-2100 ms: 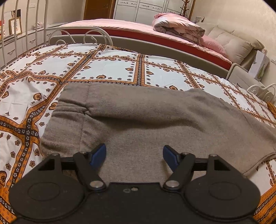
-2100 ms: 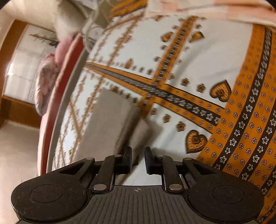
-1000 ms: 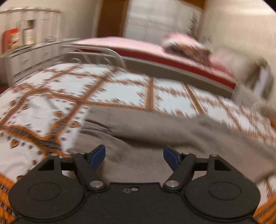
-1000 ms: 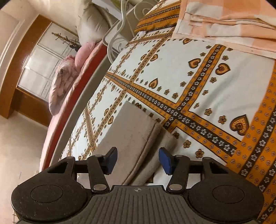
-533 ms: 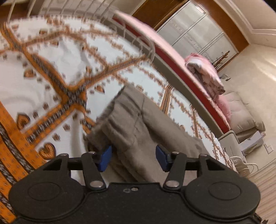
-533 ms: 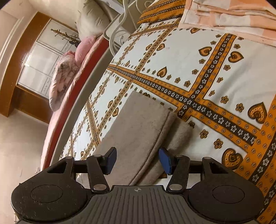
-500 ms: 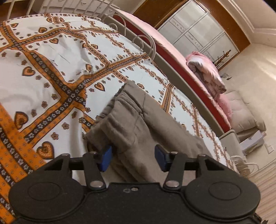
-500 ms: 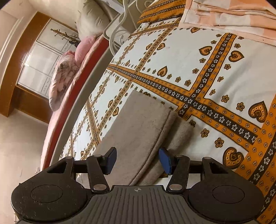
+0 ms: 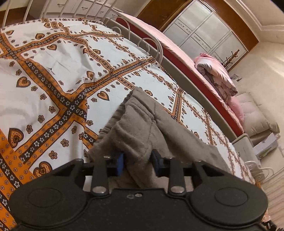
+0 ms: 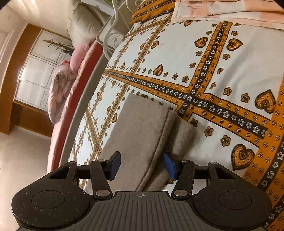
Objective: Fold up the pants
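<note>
Grey-brown fleece pants lie on a bed with an orange, white and black heart-patterned cover. In the left wrist view my left gripper has its blue pads narrowed around a bunched fold at the waistband end, and the cloth is lifted a little. In the right wrist view the leg-cuff end of the pants lies flat, two layers stacked. My right gripper is open, its pads either side of the cuff edge, one pad under the upper layer.
A white metal bed frame borders the far side. Beyond it stands a second bed with a pink quilt roll. A folded peach checked cloth and a patterned pillow lie near the head of the bed.
My left gripper's pads have closed in on the waistband fold and the cloth has risen slightly. My right gripper stays open and has moved forward onto the cuff.
</note>
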The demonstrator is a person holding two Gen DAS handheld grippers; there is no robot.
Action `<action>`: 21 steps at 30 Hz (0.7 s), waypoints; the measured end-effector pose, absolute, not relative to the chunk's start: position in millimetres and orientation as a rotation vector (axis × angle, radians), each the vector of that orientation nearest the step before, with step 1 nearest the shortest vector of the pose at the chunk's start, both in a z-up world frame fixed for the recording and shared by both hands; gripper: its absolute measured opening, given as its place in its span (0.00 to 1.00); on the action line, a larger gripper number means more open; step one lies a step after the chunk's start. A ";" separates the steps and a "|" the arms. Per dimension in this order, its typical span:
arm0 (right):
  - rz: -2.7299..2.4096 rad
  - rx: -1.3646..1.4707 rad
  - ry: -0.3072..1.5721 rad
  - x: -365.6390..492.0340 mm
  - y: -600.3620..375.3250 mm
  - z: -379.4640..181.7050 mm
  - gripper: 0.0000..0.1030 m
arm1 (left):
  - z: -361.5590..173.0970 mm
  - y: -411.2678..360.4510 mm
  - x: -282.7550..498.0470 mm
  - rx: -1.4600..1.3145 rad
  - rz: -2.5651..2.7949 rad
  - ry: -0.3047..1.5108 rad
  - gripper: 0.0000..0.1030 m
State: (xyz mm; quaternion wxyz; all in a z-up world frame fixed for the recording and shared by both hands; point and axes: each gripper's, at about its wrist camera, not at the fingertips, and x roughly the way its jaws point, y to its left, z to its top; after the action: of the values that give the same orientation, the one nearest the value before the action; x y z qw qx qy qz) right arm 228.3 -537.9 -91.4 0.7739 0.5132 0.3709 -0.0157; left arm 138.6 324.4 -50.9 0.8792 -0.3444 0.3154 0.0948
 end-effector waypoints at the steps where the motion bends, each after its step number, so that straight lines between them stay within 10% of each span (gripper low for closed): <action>1: -0.040 1.109 0.803 230.0 -537.8 -92.2 0.53 | -50.9 322.7 140.4 -0.706 0.197 0.657 0.27; 5: -0.052 1.071 0.796 239.7 -536.5 -93.1 0.50 | -52.6 318.1 152.6 -0.655 0.190 0.664 0.26; 8: -0.072 0.953 0.828 247.7 -529.2 -86.3 0.05 | -48.6 323.2 157.1 -0.638 0.172 0.629 0.20; 13: 0.057 0.888 0.597 222.3 -522.1 -37.0 0.05 | -27.6 324.0 147.9 -0.546 0.183 0.492 0.15; 21: -0.032 0.847 0.884 233.9 -529.3 -90.3 0.05 | -59.0 331.4 155.6 -0.565 0.214 0.653 0.18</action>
State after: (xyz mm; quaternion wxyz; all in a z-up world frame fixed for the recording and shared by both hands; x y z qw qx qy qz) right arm 233.9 -529.3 -90.3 0.8184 0.3973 0.4148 -0.0149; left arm 155.6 331.4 -59.0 0.9028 -0.2731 0.3158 0.1033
